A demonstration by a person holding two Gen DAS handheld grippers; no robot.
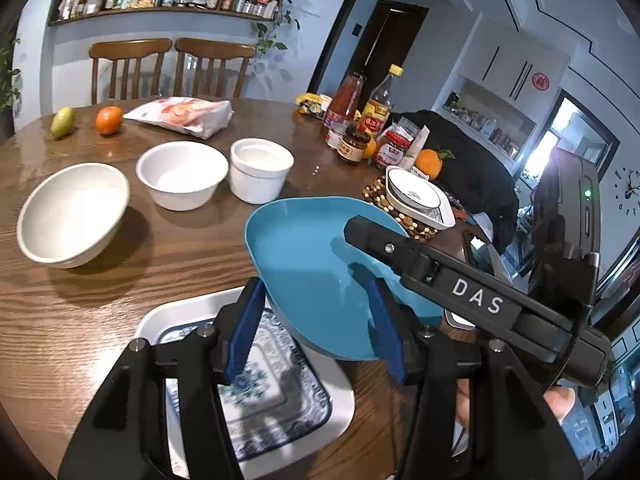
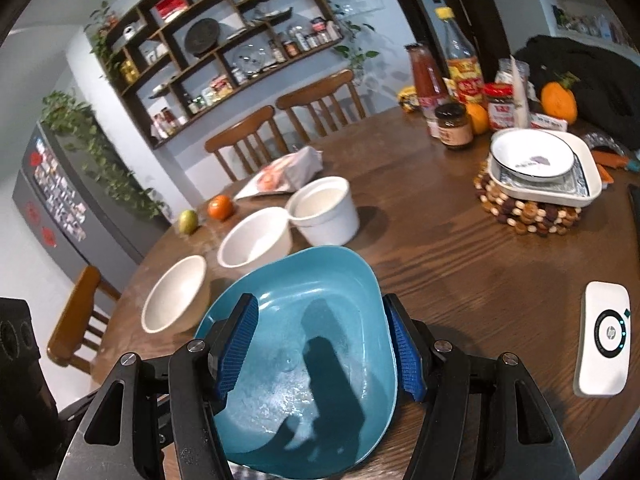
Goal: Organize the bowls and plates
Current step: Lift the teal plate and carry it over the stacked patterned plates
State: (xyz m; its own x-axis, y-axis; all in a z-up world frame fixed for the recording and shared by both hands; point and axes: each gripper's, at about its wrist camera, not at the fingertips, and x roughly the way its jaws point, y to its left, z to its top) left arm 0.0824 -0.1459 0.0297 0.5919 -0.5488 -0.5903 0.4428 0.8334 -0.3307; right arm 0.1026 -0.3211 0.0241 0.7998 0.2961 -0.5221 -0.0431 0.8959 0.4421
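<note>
A blue dish [image 1: 312, 256] hangs tilted above the table, over a white square plate with a blue floral pattern [image 1: 276, 384]. My left gripper [image 1: 316, 332] has its blue pads wide apart on either side of the dish's near rim, not pressing it. My right gripper [image 2: 320, 344] also straddles the blue dish [image 2: 316, 312], with its pads spread at the dish's two sides; its black finger [image 1: 404, 248] reaches over the dish rim in the left wrist view. Three white bowls [image 1: 72, 212] [image 1: 182, 174] [image 1: 260, 174] stand in a row beyond.
A stack of a white bowl in square plates [image 2: 548, 168] rests on a beaded trivet [image 2: 528, 212] at the right. Bottles and jars [image 2: 452, 88], oranges, a snack bag [image 2: 284, 172], a pear and a white device [image 2: 604, 340] lie on the round wooden table. Chairs stand behind.
</note>
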